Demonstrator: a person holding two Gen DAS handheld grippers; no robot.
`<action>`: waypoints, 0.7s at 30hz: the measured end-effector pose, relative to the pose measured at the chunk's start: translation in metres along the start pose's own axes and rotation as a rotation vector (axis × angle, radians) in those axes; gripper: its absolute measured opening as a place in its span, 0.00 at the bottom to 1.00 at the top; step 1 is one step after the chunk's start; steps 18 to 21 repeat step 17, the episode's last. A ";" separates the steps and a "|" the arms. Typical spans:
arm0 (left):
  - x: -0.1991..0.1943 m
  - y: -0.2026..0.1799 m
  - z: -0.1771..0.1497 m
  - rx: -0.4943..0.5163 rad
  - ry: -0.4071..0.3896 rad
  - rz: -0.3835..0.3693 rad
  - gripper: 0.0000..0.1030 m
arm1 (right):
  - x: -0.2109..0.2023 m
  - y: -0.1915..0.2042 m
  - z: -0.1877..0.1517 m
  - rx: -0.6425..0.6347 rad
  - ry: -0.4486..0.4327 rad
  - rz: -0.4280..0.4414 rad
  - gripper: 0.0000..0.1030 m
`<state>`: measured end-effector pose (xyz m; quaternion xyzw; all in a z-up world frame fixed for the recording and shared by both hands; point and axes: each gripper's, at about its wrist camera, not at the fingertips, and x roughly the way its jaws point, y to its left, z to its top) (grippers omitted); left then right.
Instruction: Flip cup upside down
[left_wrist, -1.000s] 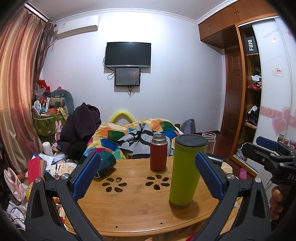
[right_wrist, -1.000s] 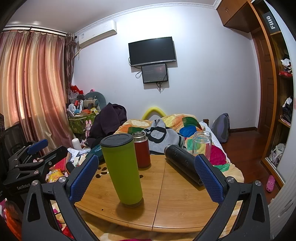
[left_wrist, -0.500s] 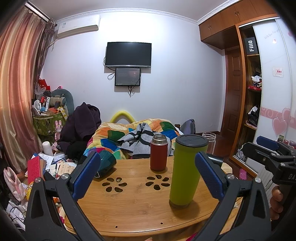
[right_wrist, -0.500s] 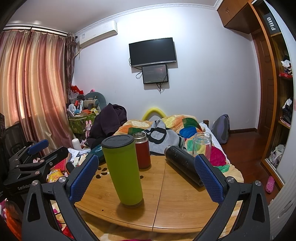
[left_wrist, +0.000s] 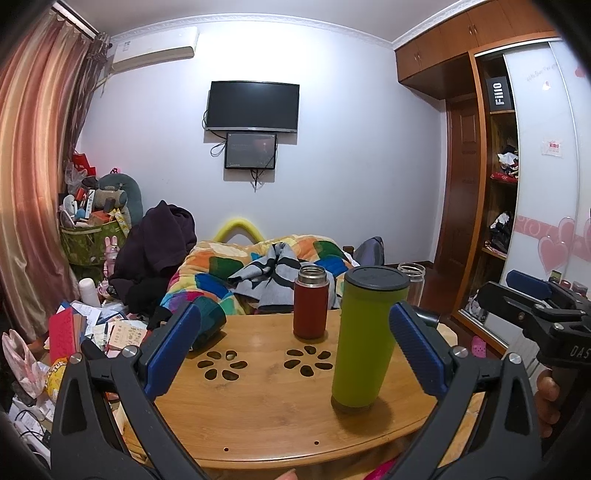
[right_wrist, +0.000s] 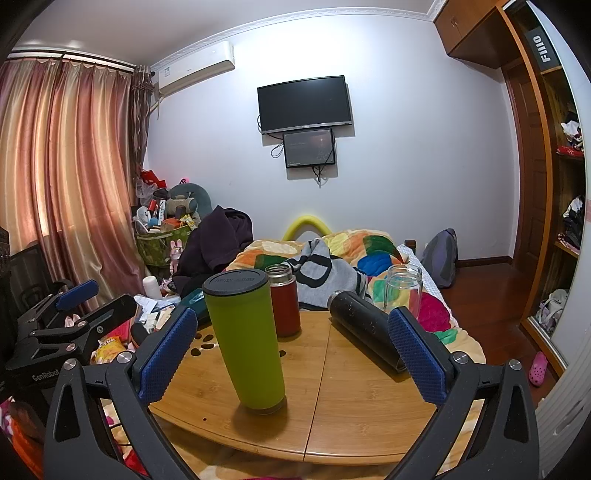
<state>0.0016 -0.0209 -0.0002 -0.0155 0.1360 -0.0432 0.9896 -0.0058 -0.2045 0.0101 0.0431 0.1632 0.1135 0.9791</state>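
Note:
A tall green cup with a dark lid stands upright on the round wooden table; it also shows in the right wrist view. My left gripper is open and empty, held short of the table's near edge, left of the cup. My right gripper is open and empty, with the cup standing between its fingers but farther away. Each gripper shows at the edge of the other's view.
A red flask stands behind the green cup. A black flask lies on its side at the right. A clear glass jar stands at the far right edge. A dark teal bowl sits at the table's left. A bed with a colourful quilt lies beyond.

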 end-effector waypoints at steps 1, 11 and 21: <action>0.000 0.000 -0.001 -0.001 0.002 -0.001 1.00 | 0.000 0.000 0.000 0.000 0.000 0.000 1.00; -0.001 -0.002 -0.004 -0.002 -0.001 -0.006 1.00 | 0.002 -0.001 0.004 -0.003 0.003 -0.003 1.00; 0.003 0.005 -0.004 -0.036 0.024 -0.027 1.00 | 0.003 -0.002 0.005 -0.004 0.005 -0.004 1.00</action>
